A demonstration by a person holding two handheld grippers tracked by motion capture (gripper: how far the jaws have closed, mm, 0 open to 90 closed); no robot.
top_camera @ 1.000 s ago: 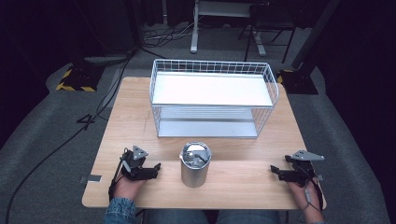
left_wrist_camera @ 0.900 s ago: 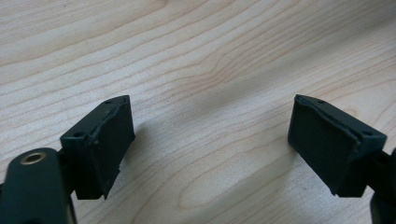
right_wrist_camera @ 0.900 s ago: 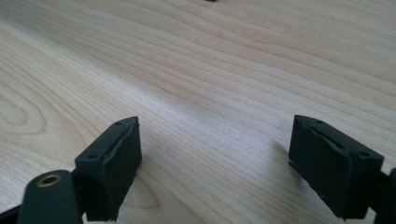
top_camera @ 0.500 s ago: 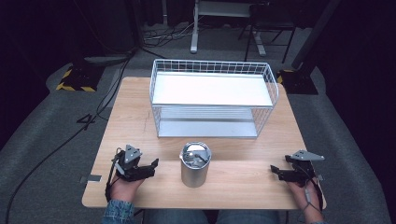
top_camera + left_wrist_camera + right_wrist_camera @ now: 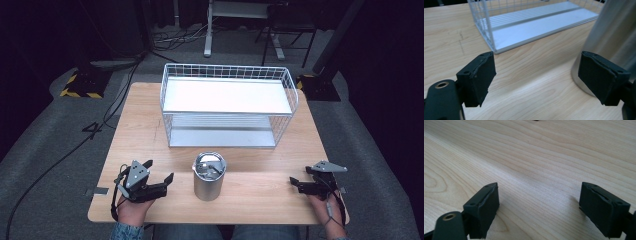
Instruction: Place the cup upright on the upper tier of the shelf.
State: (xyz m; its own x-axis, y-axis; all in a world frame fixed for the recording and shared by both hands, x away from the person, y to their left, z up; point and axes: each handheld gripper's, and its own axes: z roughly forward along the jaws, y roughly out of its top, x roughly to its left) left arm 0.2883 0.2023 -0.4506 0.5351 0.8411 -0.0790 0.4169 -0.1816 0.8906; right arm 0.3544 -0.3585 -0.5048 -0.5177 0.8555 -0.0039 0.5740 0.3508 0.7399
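Your metal canister stands upright near the middle of the table's near edge, in front of the white wire basket. Your left gripper, jaws spread, sits just beside it toward the near left corner. Your right gripper, also spread and empty, rests well apart at the near right corner.

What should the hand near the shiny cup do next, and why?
Probably slide the left gripper a little toward the metal cup. Its jaws stand wide open with nothing between them, and the cup stands upright just off to one side on the table, in front of the wire basket. The right gripper sits farther off.
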